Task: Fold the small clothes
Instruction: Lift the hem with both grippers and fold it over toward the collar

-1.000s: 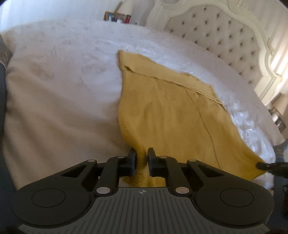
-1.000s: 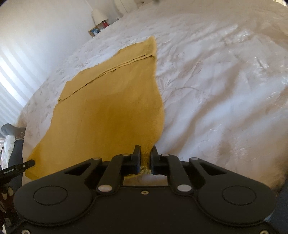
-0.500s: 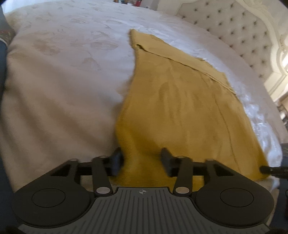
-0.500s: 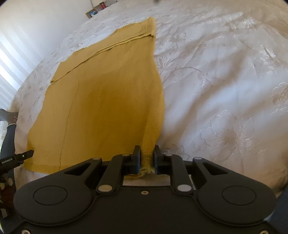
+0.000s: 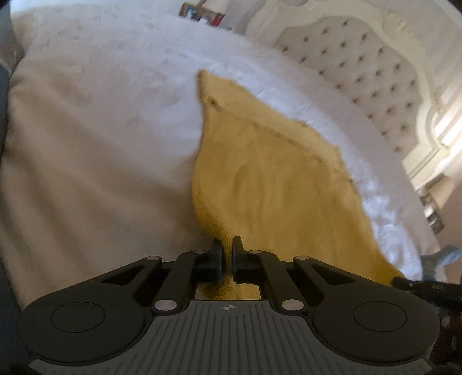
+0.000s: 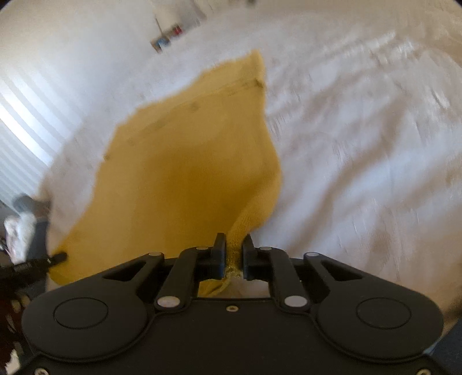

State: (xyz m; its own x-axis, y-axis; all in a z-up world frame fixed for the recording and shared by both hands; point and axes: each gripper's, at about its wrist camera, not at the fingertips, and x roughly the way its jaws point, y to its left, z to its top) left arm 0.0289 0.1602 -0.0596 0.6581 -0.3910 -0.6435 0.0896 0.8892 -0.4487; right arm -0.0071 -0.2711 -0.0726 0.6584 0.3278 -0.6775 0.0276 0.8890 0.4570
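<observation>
A mustard-yellow knitted garment (image 5: 274, 178) lies spread on the white bed cover (image 5: 101, 129). My left gripper (image 5: 227, 242) is shut on the garment's near left corner, which rises off the bed into the fingers. In the right wrist view the same garment (image 6: 184, 161) stretches away, and my right gripper (image 6: 234, 241) has its jaws closing on a bunched fold of the near right corner, the pads pressing on it. Each gripper's fingertip shows at the other view's edge: the right gripper's fingertip (image 5: 404, 281) and the left gripper's fingertip (image 6: 57, 256).
A tufted pale headboard (image 5: 361, 80) rises at the far right. Picture frames (image 5: 202, 16) stand beyond the bed's far side. A socked foot (image 6: 24, 202) is by the bed edge. White bed cover (image 6: 361, 144) spreads wide to the right of the garment.
My left gripper opened wide over the near left corner, then closed on it. The right gripper eased slightly and tightened again on its corner. Both near corners now lift off the bed.
</observation>
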